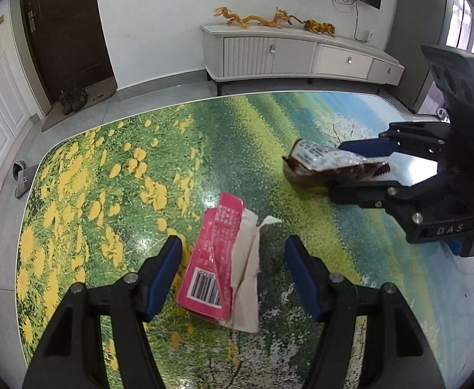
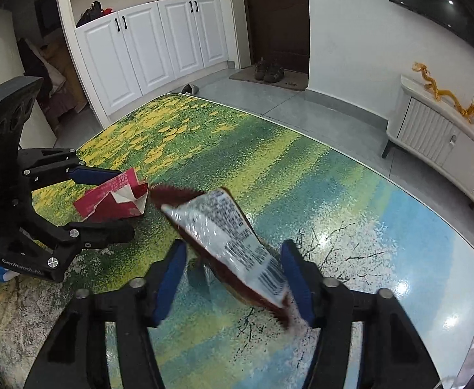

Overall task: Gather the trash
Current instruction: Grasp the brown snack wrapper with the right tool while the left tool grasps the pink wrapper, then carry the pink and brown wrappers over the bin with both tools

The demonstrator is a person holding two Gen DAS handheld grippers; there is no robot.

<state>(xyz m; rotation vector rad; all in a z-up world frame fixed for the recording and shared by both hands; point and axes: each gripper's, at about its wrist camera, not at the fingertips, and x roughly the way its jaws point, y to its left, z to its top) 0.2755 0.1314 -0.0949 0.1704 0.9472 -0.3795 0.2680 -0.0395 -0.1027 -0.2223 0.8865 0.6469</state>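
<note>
A torn pink carton (image 1: 211,259) with a barcode lies on the glossy landscape-print table (image 1: 107,178). My left gripper (image 1: 233,259) stands open around it, with a gap on each side. In the right wrist view the same carton (image 2: 113,197) sits between the left gripper's (image 2: 125,202) fingers. A brown and white snack wrapper (image 2: 237,243) lies tilted between the fingers of my right gripper (image 2: 233,259). It brushes the right pad, and a gap shows at the left pad. From the left wrist view the wrapper (image 1: 327,162) sits between the right gripper's (image 1: 335,168) blue-padded fingers.
A white TV cabinet (image 1: 301,55) with golden dragon figures stands beyond the table's far edge. White cupboards (image 2: 146,42), a dark door (image 2: 275,16) with shoes on a mat, and a slipper (image 1: 21,178) on the grey floor surround the table.
</note>
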